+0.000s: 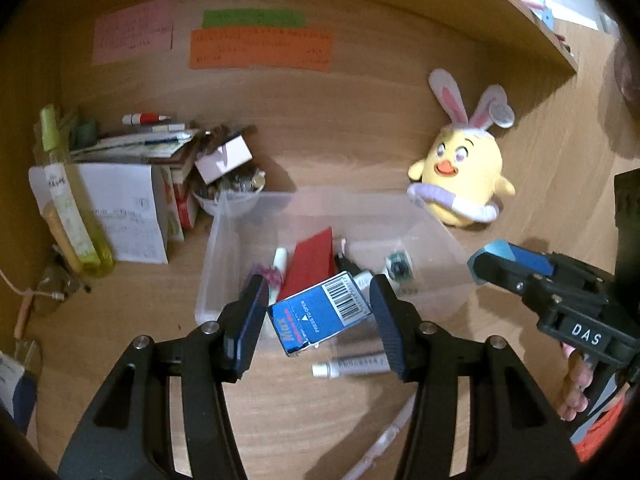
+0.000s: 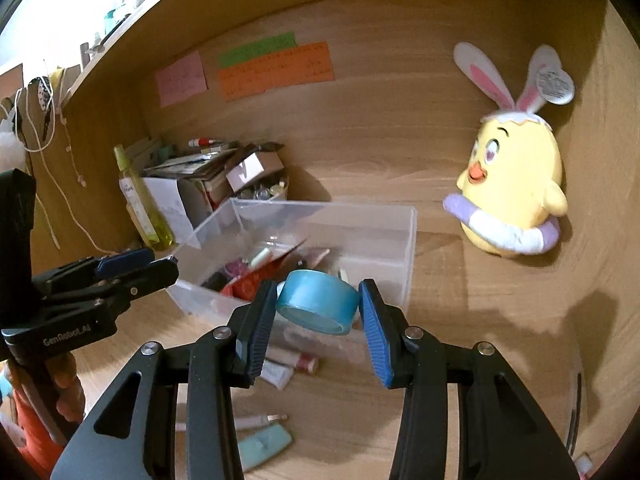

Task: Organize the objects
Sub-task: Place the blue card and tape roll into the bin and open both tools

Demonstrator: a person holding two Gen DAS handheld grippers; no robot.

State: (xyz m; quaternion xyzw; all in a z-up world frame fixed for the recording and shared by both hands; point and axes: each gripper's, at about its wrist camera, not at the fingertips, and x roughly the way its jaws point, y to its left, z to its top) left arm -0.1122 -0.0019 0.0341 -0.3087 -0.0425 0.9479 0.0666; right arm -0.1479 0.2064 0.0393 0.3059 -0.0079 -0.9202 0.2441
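Note:
My left gripper [image 1: 318,312] is shut on a blue staple box [image 1: 320,312] with a barcode, held tilted above the near rim of a clear plastic bin [image 1: 216,248]. My right gripper [image 2: 318,306] is shut on a roll of light blue tape [image 2: 318,302], held above the near edge of the same bin [image 2: 408,240]. The bin holds a red card [image 1: 312,264], a white tube, a small green-black item [image 1: 396,266] and other bits. The right gripper shows in the left wrist view [image 1: 496,264], and the left gripper in the right wrist view [image 2: 136,268].
A yellow plush chick [image 1: 464,176] with bunny ears sits right of the bin. A pile of boxes, papers and a yellow-green bottle [image 1: 72,216] stands at the left. Tubes [image 1: 352,364] and pens lie on the desk in front of the bin. Coloured notes [image 1: 260,48] hang on the back wall.

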